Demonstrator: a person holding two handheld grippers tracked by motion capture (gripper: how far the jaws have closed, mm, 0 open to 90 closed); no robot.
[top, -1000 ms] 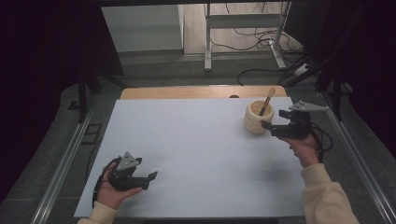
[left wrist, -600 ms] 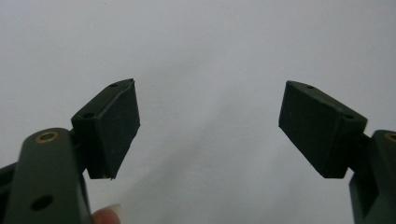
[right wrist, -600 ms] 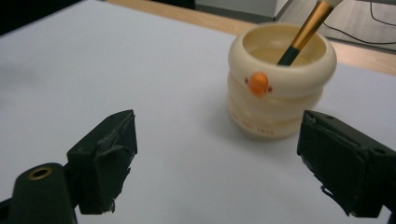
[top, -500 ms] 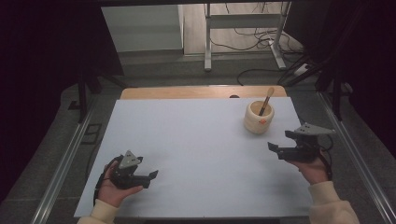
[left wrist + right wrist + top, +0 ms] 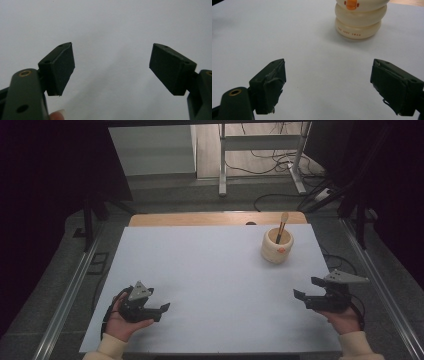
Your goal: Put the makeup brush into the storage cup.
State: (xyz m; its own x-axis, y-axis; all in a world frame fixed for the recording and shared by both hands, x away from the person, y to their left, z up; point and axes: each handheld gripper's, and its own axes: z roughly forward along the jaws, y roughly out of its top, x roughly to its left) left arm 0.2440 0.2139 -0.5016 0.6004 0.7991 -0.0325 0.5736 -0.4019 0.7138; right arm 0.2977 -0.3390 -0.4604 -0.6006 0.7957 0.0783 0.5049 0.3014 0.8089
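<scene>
Both claws wide, empty | right claw [image 5: 303, 289] near cup [image 5: 276, 246]; left claw [image 5: 161, 308] low on table [image 5: 210, 270] | risk: clipping the stick [image 5: 281, 226] tips it

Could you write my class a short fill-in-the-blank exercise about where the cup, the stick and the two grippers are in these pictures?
1. The cream cup stands on the white ____.
2. A wooden stick stands inside the ____.
3. The jaws of the left gripper and the right gripper are both ____, with nothing between them.
4. The gripper nearer the cup is the ____ one.

Missing words: table; cup; open; right
</scene>
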